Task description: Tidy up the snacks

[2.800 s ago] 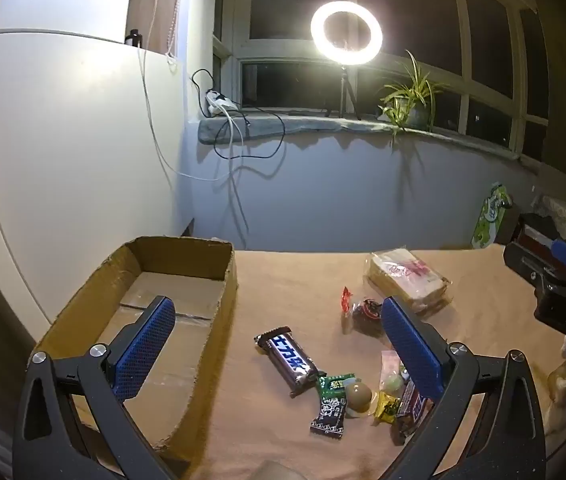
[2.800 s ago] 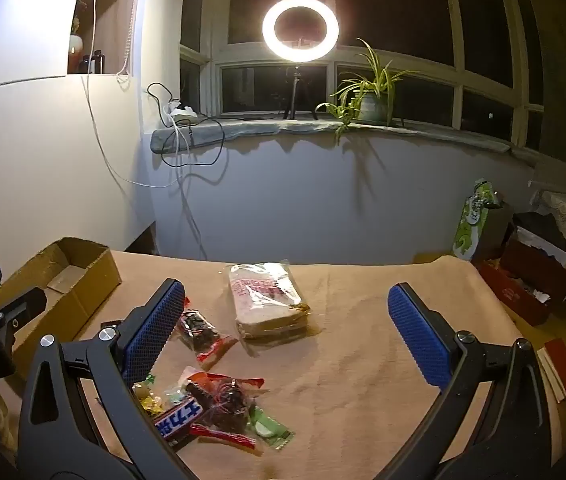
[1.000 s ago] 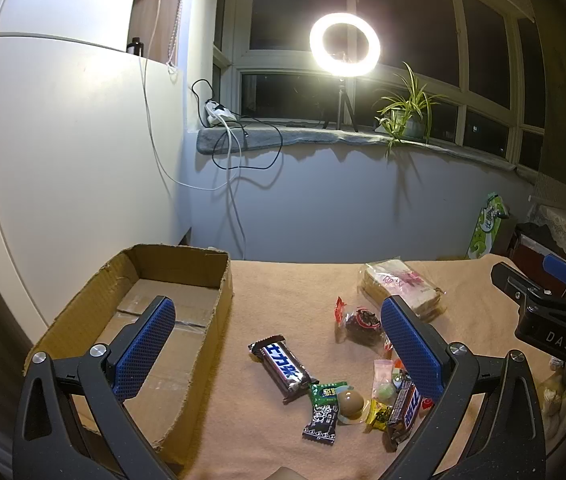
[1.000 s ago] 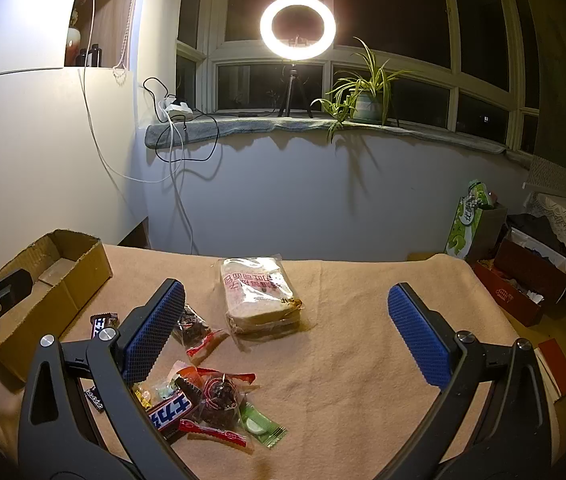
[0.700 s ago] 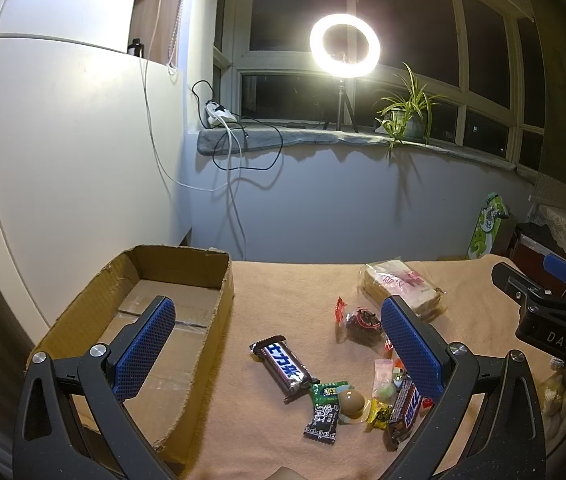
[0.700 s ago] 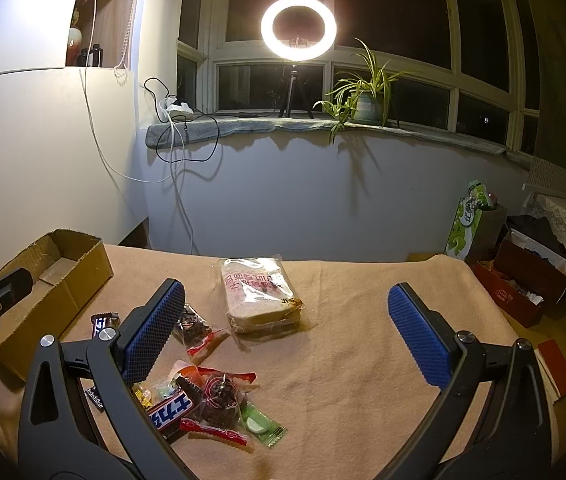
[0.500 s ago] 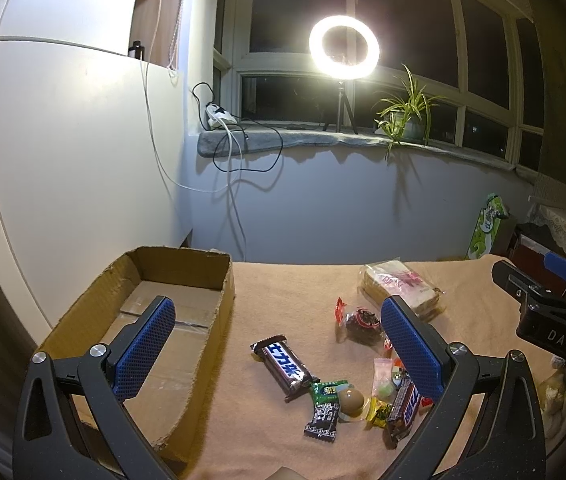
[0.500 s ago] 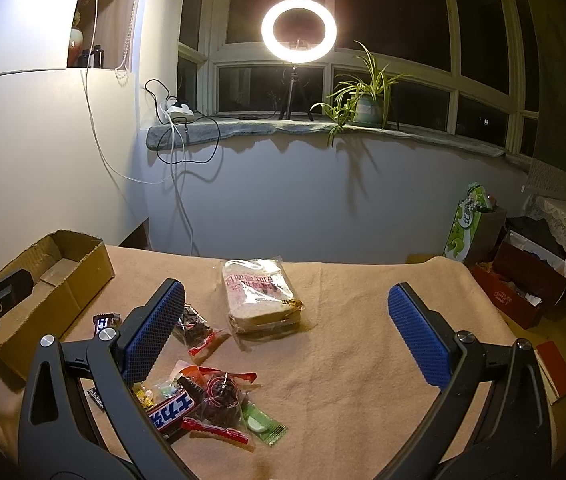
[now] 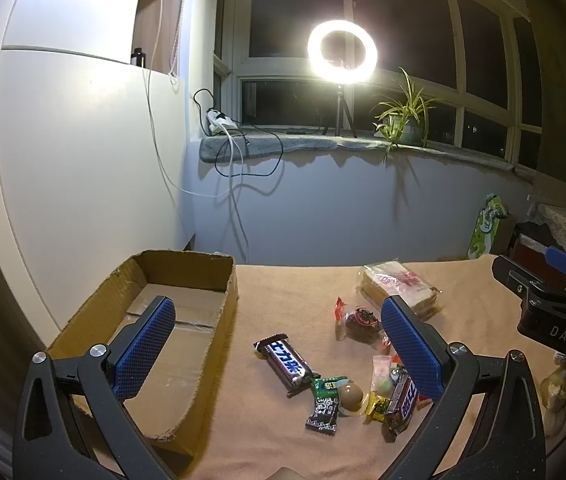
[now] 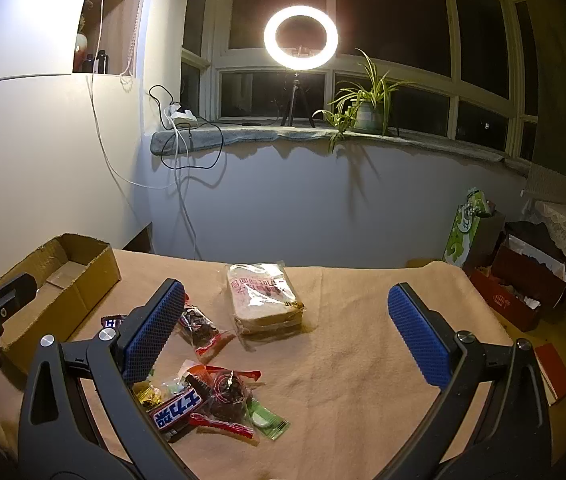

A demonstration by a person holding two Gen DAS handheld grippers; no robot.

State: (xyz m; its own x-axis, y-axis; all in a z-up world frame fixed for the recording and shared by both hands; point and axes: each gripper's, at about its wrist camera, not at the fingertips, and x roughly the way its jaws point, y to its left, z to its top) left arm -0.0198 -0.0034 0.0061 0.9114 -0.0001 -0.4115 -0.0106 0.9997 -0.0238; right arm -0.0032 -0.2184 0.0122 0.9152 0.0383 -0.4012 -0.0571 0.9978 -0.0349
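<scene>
Tan cloth (image 9: 283, 284) covers table. Cardboard box (image 9: 187, 312) lower left, empty. Bread pack (image 10: 263, 300) frame centre; snack pile (image 10: 203, 396) lower left. Left gripper (image 9: 279, 344), right gripper (image 10: 283, 332): jaws spread wide, holding nothing.

One cardboard box (image 9: 187, 280), one wrapped sandwich (image 10: 263, 300), two chocolate bars (image 9: 287, 360), two claws.
</scene>
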